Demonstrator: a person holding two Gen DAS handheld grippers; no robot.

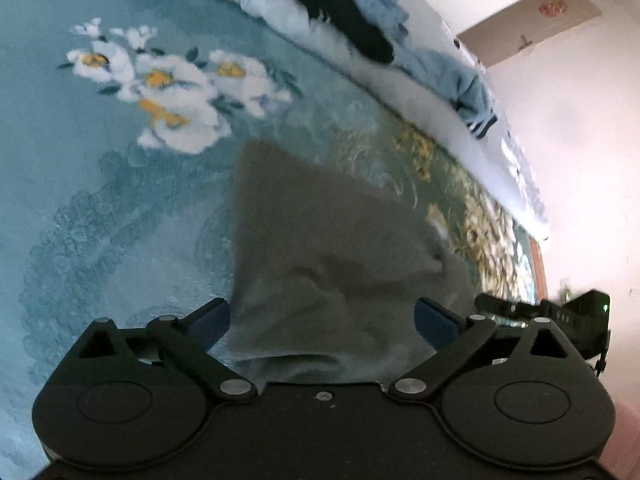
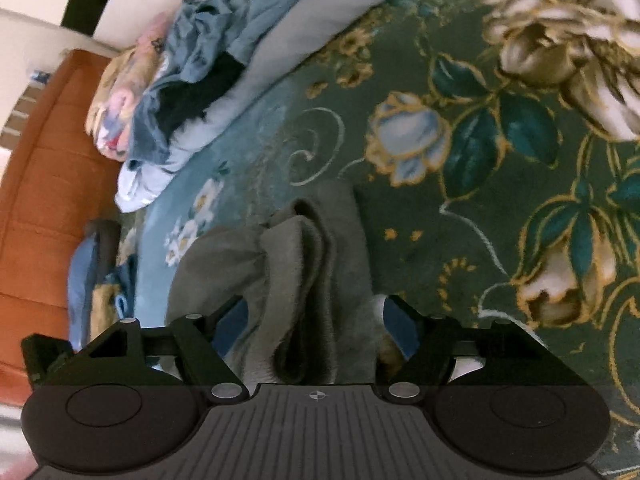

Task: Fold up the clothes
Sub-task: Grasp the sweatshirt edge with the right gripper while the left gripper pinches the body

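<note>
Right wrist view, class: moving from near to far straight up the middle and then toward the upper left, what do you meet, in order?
right gripper → grey garment → floral bedspread → pale blue sheet → heap of blue clothes

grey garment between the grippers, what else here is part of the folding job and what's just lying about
Part of the job:
grey garment
left gripper
right gripper
pile of blue and black clothes, probably waiting to be folded

Just lying about:
floral blanket
patterned pillow
orange headboard
</note>
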